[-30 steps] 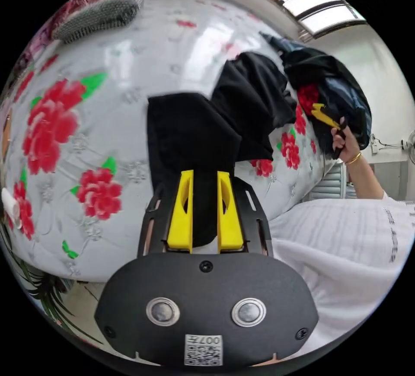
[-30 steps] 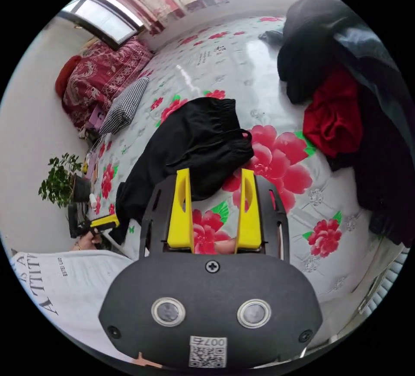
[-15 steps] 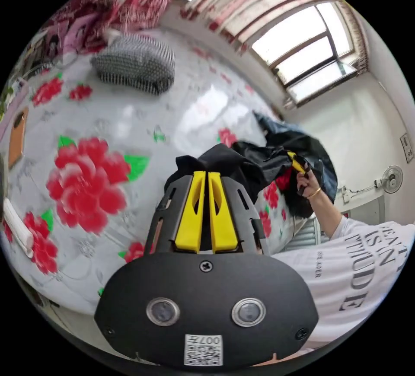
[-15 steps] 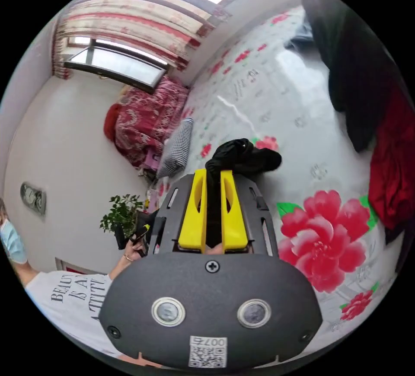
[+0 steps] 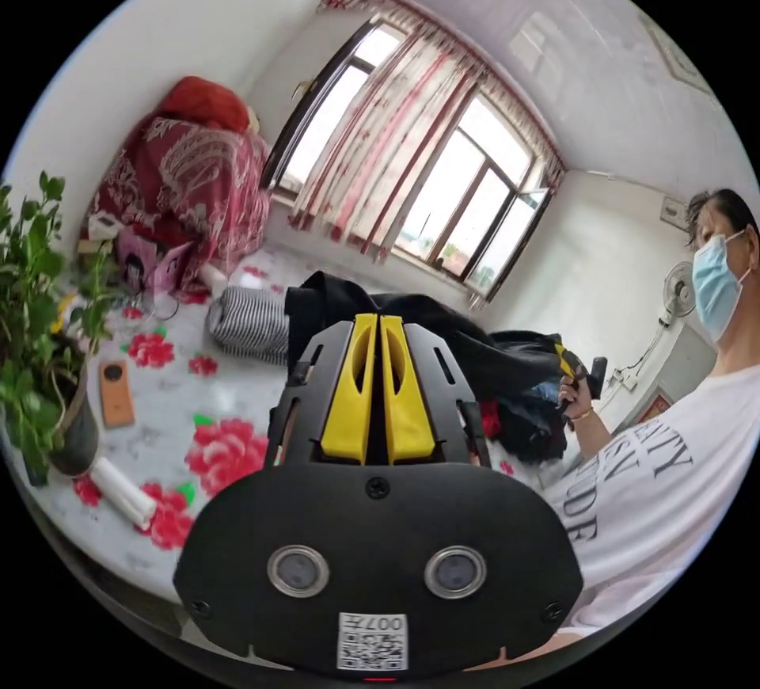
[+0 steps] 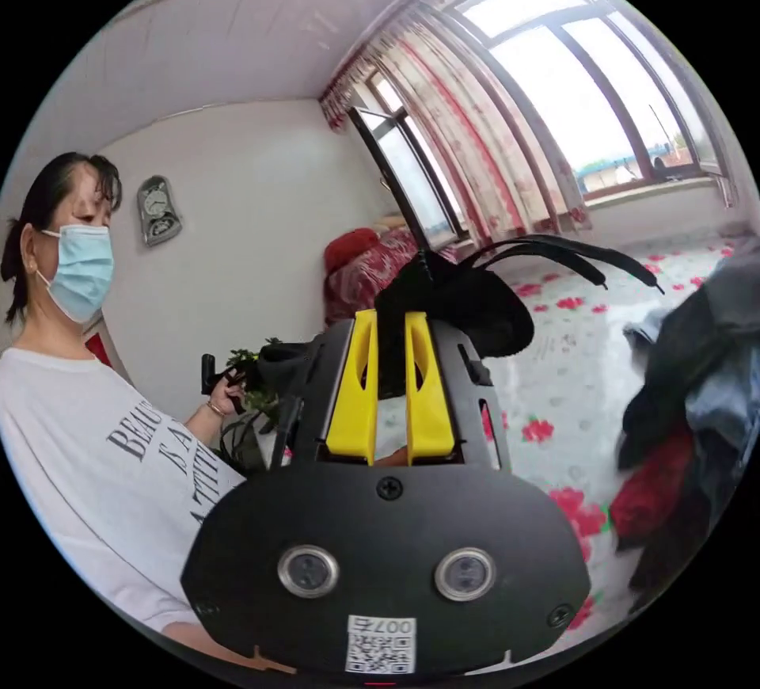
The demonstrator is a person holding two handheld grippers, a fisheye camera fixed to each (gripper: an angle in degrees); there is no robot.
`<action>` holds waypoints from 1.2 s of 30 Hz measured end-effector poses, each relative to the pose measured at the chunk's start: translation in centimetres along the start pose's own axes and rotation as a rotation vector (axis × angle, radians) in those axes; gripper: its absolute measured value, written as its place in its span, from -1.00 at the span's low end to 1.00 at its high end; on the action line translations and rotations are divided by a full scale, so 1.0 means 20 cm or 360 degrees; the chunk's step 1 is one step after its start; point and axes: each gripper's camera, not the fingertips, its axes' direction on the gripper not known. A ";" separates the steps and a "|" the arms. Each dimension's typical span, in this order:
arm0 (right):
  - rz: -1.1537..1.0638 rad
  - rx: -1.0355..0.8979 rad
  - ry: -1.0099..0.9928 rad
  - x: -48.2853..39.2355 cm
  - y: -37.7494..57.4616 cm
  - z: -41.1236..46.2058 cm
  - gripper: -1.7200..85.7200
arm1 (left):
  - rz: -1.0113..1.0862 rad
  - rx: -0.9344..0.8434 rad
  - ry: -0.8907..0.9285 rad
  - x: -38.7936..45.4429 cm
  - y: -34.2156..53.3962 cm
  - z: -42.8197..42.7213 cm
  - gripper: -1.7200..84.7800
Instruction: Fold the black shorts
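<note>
One black shorts [image 5: 332, 301], two grippers

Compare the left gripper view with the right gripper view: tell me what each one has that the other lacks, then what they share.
Left gripper view alone: an orange phone and a white roll on the floral sheet, plus a striped pillow and a wall fan.

Right gripper view alone: a wall clock and the drawstrings of the shorts.

Both: the black shorts lifted and pinched in each view's own tongs, left and right, the clothes pile, the plant, the curtained window and the person.
</note>
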 end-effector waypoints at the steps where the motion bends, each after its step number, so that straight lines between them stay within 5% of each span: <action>1: 0.0119 -0.0125 0.0166 0.05 0.16 -0.02 -0.83 | -0.0021 -0.0071 -0.0020 -0.02 0.05 0.01 -0.98; 6: 0.0774 -0.0564 0.0709 0.30 0.88 -0.04 -0.81 | -0.0514 -0.0794 -0.0063 -0.30 0.63 0.33 -0.93; 11: 0.0933 -0.0699 0.0864 0.33 1.10 -0.01 -0.79 | -0.0694 -0.0913 -0.0244 -0.43 0.80 0.42 -0.87; 19: 0.0850 -0.0749 0.0827 0.46 0.92 0.29 -0.77 | -0.0334 -0.1060 -0.0178 -0.32 0.62 0.84 -0.81; 25: 0.0732 -0.1091 0.0783 0.54 0.89 0.74 -0.76 | -0.0133 -0.1281 0.0024 -0.16 0.54 1.44 -0.75; 36: 0.0758 -0.0876 0.0976 0.87 0.45 0.77 -0.75 | 0.0248 -0.1373 0.0001 0.16 0.34 2.63 -0.71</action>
